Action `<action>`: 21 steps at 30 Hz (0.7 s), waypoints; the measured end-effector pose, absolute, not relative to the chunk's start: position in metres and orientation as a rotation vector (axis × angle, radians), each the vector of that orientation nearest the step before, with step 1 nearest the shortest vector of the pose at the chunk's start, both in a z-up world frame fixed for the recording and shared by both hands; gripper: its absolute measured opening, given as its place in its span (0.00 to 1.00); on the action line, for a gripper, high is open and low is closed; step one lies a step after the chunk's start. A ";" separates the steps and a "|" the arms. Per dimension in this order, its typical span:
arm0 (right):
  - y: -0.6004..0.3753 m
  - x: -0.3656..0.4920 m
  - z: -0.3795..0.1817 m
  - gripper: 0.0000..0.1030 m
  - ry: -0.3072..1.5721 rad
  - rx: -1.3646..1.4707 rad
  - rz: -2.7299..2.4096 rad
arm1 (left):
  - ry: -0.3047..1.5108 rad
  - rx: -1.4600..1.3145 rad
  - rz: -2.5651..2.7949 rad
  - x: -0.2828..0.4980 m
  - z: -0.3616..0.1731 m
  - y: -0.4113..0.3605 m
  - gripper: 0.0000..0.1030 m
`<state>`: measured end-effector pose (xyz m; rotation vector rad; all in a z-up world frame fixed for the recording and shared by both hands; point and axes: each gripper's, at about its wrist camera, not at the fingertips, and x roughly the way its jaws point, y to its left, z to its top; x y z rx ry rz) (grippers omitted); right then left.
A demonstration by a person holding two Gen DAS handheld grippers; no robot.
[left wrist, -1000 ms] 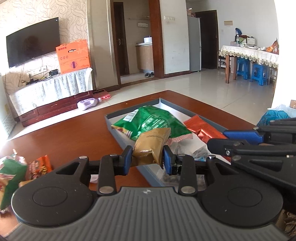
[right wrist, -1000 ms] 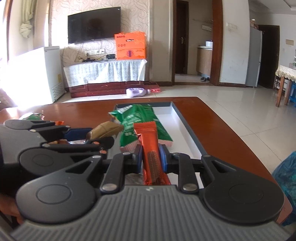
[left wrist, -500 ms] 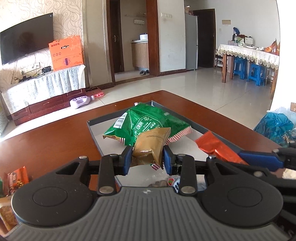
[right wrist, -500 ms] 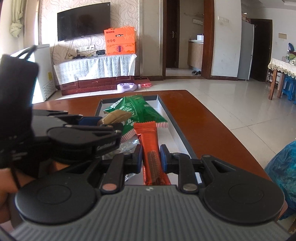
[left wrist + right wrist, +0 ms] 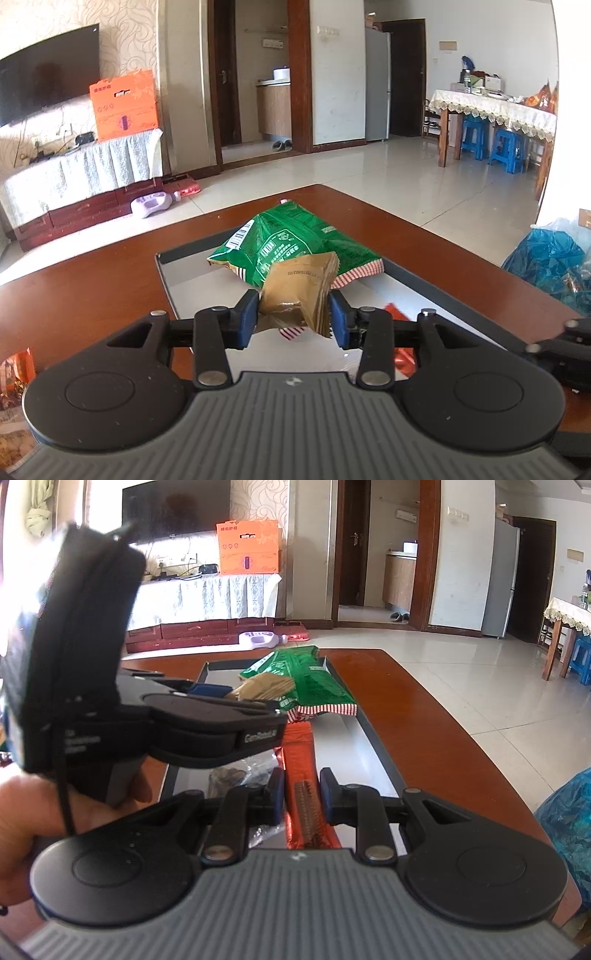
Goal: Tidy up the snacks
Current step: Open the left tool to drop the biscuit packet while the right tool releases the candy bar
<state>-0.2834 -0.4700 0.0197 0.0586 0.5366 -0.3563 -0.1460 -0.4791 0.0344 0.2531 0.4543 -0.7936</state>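
Snack packets lie in a shallow grey rectangular tray (image 5: 168,280) on the reddish-brown wooden tabletop (image 5: 92,288). Left claw (image 5: 293,319) has just been opening, its blue pads (image 5: 246,317) now slightly apart around a crinkled tan foil packet (image 5: 299,288) that overlaps a big green snack bag (image 5: 291,240) at the far end. Right claw (image 5: 302,799) is clamped on a long orange-red wrapper bar (image 5: 299,753) over the tray's near right side.
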 end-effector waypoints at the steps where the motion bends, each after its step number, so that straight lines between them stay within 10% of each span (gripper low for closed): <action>1: -0.469 -0.282 0.020 0.23 0.538 0.056 -0.357 | 0.447 0.260 -0.794 -0.146 0.035 -0.478 0.46; 10: -0.469 -0.273 0.019 0.23 0.541 0.051 -0.379 | 0.446 0.242 -0.792 -0.146 0.037 -0.471 0.57; 14: -0.470 -0.267 0.017 0.24 0.547 0.049 -0.380 | 0.430 0.239 -0.783 -0.152 0.041 -0.465 0.83; 21: -0.466 -0.269 0.015 0.25 0.555 0.030 -0.377 | 0.404 0.255 -0.805 -0.165 0.044 -0.453 0.85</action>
